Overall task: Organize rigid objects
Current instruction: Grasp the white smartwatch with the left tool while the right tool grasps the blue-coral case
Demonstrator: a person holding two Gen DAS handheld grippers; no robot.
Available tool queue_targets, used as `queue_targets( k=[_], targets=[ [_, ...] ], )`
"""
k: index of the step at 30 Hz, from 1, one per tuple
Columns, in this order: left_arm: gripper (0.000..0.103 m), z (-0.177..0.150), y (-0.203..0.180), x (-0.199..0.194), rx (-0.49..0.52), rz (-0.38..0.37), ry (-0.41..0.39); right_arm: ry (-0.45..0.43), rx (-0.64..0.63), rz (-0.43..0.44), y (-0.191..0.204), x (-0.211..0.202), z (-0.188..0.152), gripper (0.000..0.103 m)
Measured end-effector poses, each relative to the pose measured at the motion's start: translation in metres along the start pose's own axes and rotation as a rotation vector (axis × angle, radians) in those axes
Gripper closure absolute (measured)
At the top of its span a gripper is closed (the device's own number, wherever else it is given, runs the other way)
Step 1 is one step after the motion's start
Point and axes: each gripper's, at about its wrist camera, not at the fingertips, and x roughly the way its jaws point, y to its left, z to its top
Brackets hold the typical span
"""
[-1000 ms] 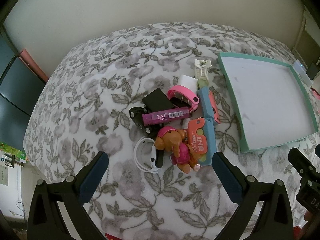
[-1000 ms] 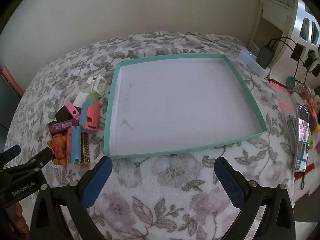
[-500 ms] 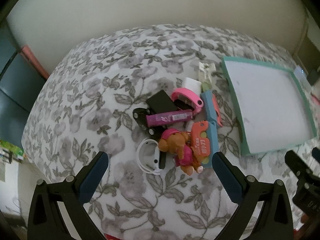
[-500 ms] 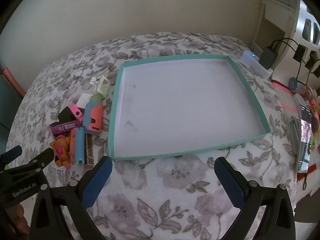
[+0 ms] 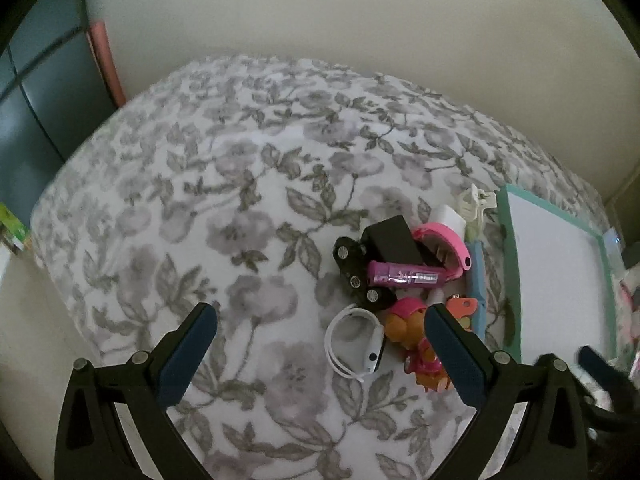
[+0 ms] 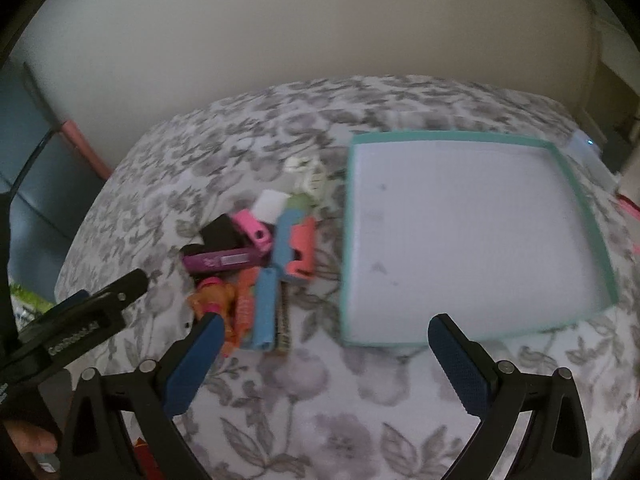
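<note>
1. Pile of toys (image 5: 404, 280) lies on the bed (image 5: 240, 220), ahead and right of the left hand-held gripper (image 5: 320, 354); its right finger overlaps the dog toy (image 5: 416, 340).
2. Left hand-held gripper is released, holding nothing.
3. Right hand-held gripper (image 6: 320, 360) has just been closing slightly, still wide, nothing between the fingers; pile (image 6: 256, 264) is ahead-left of it.
4. Empty teal tray (image 6: 580, 216) sits ahead-right of the right hand-held gripper, just beside the pile.
5. Purple tube (image 5: 404, 277) lies crosswise to the left fingers; the left hand-held gripper looks nearer, likely picks first.
</note>
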Motion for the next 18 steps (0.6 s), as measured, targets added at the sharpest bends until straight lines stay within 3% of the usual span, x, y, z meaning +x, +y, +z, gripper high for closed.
queue_targets(
  k=[4,9,18],
  targets=[
    [0.000,-0.002,0.014,0.015,-0.063,-0.036,0.048,0.034,-0.019,0.047,0.010,0.015,0.003,0.016],
    [0.000,-0.006,0.022,0.032,-0.059,0.030,0.112,0.084,-0.023,0.066,0.017,0.036,0.004,0.028],
    [0.002,-0.009,0.028,0.064,-0.044,0.035,0.206,0.144,-0.030,0.106,0.026,0.061,0.006,0.051]
  ],
)
